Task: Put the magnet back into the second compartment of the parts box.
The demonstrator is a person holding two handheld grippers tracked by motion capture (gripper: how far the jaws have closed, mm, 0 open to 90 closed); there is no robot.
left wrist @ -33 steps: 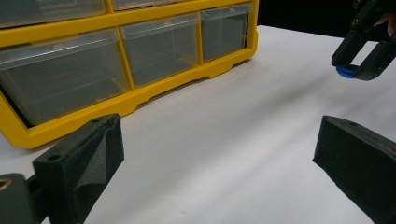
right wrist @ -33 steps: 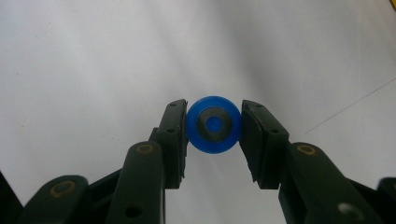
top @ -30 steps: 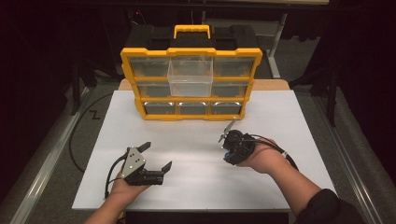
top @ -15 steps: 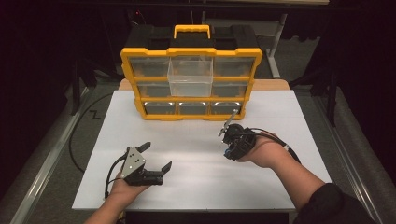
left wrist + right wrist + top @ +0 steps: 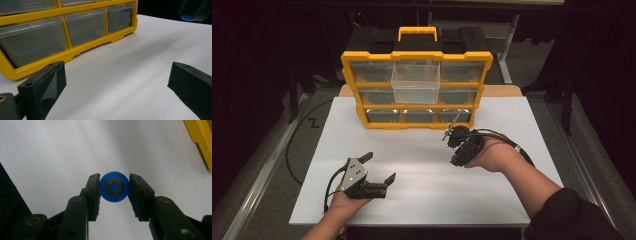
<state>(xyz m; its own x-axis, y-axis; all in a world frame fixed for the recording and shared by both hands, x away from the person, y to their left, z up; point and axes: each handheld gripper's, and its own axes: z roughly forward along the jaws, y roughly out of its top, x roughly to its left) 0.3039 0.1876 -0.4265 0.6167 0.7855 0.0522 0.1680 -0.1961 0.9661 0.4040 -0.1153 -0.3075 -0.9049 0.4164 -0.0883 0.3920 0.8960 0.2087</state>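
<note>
Above the white table (image 5: 422, 150), right gripper (image 5: 114, 186) jaws clamp a blue disc (image 5: 114, 186); left gripper (image 5: 379, 167) jaws gape empty.

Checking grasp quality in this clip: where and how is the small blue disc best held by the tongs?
Grip the blue disc across its round rim, one pad on each opposite edge, as the right tongs do now. Its flat face with the grey ring looks along the jaws, so coming in from the two sides suits its thin, round shape.

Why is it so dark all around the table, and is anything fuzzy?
High view: light falls on the white table, with the room around it black. Left gripper view: the near jaws look soft, the yellow organizer sharper. Right gripper view: the blue disc is crisp, with the jaws' shadow at bottom left.
</note>
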